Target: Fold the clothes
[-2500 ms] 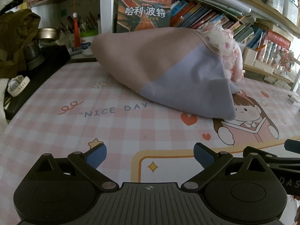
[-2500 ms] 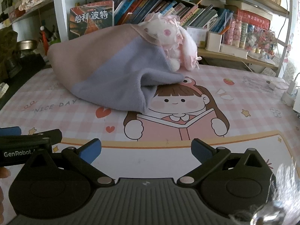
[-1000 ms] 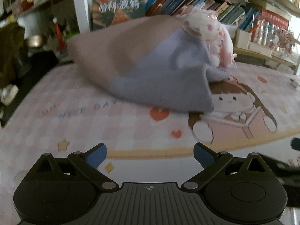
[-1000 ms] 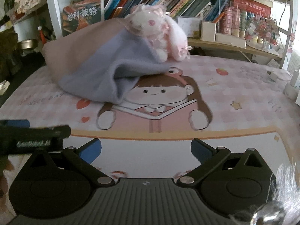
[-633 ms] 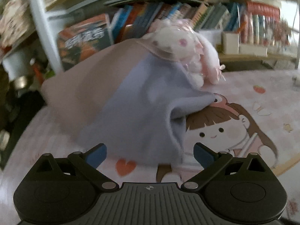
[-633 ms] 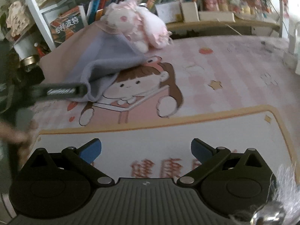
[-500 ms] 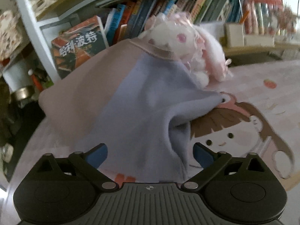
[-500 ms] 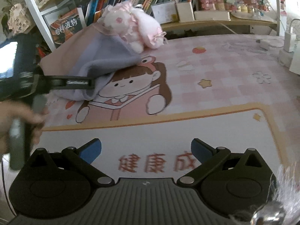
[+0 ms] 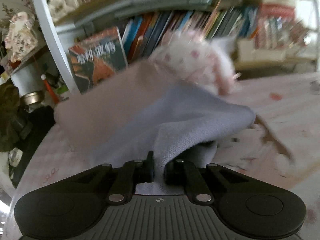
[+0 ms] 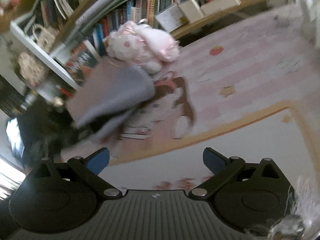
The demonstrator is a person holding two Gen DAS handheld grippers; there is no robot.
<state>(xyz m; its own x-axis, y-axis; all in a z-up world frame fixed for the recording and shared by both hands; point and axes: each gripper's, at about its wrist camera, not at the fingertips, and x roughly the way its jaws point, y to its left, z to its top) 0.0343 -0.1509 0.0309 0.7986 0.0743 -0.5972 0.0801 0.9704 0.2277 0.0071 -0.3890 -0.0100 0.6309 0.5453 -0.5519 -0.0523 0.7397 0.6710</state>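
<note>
A pink and lavender garment (image 9: pixel 140 116) lies heaped on the pink cartoon table mat (image 9: pixel 280 108). My left gripper (image 9: pixel 159 168) is shut on the garment's lavender hem, with the cloth bunched between the jaws. In the right wrist view the same garment (image 10: pixel 112 92) sits at the left, its near edge lifted off the mat. My right gripper (image 10: pixel 156 160) is open and empty above the white part of the mat (image 10: pixel 220 140), well apart from the garment. Both views are motion-blurred.
A white and pink plush toy (image 9: pixel 192 64) rests against the garment's far side, and shows in the right wrist view (image 10: pixel 144 42). Bookshelves with several books (image 9: pixel 152 34) stand behind the table. Dark clutter (image 9: pixel 14 112) fills the left edge.
My left gripper moved in to the garment and closed on its lavender hem, lifting that edge. My right gripper swung right and tilted, staying open.
</note>
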